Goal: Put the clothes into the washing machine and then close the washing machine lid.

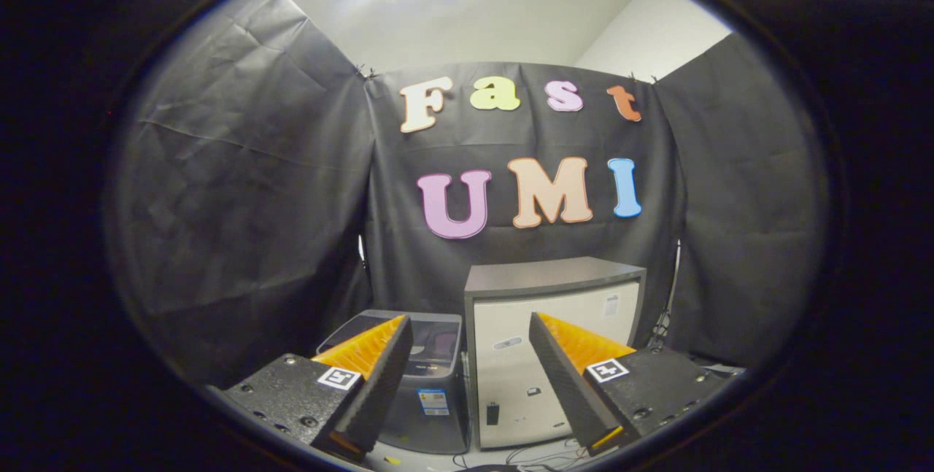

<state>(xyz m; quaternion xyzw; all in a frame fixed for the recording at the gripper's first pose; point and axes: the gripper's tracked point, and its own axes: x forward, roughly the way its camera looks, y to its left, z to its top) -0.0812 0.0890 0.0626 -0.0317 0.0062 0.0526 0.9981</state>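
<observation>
Washing machine [427, 377] lid down, tongs [471, 326] apart

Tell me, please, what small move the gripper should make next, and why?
Probably ease forward and down toward the washer. The gripper is open and holds nothing, the washer stands beyond its fingers beside a cabinet, and I can see no clothes from here, so a closer look comes first.
</observation>
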